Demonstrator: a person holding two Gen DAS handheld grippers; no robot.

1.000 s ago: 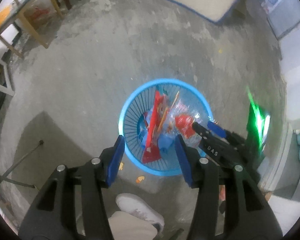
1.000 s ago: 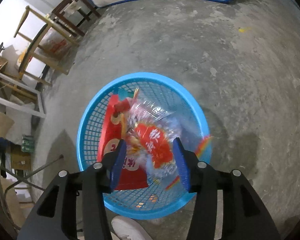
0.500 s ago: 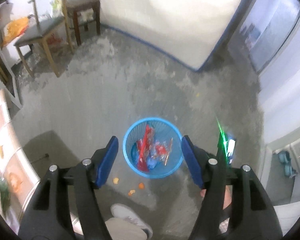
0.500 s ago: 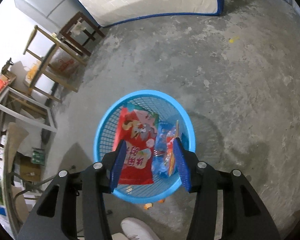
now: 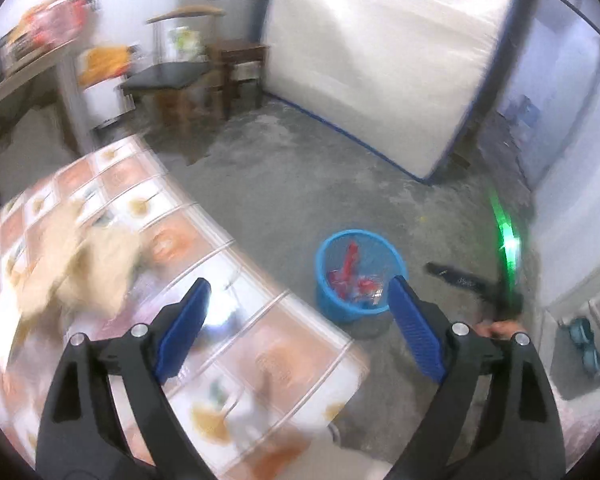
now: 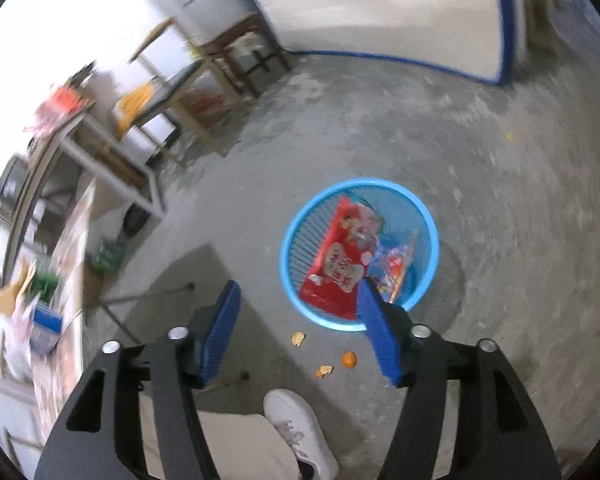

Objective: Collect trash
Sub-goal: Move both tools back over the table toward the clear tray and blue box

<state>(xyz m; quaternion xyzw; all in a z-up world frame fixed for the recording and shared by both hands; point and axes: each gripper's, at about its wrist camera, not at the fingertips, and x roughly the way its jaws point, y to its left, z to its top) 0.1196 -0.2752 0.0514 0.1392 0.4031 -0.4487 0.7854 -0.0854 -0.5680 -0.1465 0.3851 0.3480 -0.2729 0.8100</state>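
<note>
Concrete floor [image 6: 480, 152] w/ blue basket [image 6: 296, 280]; both grippers open.

A room in a home: a grey concrete floor [image 6: 440, 128], wooden chairs [image 5: 188, 76] near a patterned table [image 5: 172, 264], far from the mattress [image 5: 384, 52].

We see a rough, matt concrete floor [image 6: 480, 160], a blue plastic mesh basket [image 6: 300, 216] of glossy foil wrappers [image 6: 340, 264], a glossy patterned worktop [image 5: 260, 344] covering, and ribbed blue pads [image 5: 416, 340] on matt black plastic.
</note>
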